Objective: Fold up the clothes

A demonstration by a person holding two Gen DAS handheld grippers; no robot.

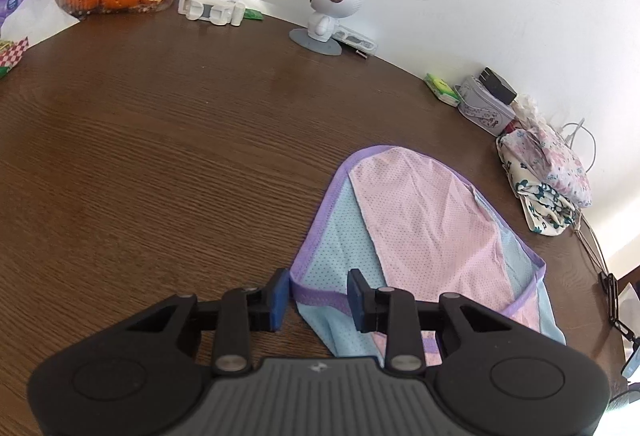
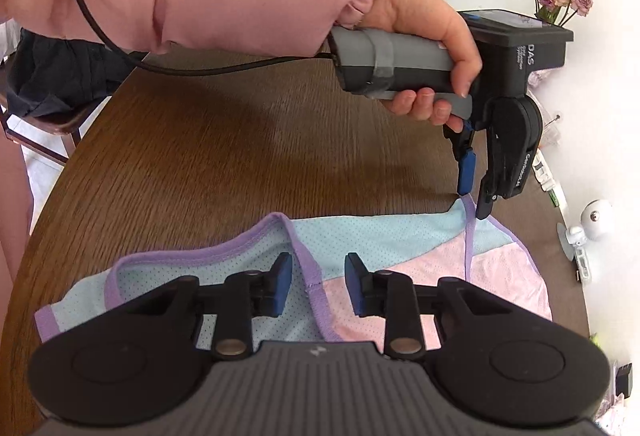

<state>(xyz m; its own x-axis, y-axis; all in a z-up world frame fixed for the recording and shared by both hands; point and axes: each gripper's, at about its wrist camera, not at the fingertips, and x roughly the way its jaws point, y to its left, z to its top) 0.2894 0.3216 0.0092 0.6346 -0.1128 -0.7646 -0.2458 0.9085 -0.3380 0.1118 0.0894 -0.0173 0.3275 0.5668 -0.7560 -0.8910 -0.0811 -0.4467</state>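
Your left hand-held gripper (image 1: 318, 294) and right hand-held gripper (image 2: 318, 284) both stand open, each straddling a purple-trimmed edge of the garment (image 1: 420, 220) lying flat on the tabletop (image 1: 160, 156), ready to pinch corners for folding.

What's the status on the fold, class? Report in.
Left gripper and right gripper: jaws apart, astride garment's purple trim. Garment flat on table. Nothing blocking.
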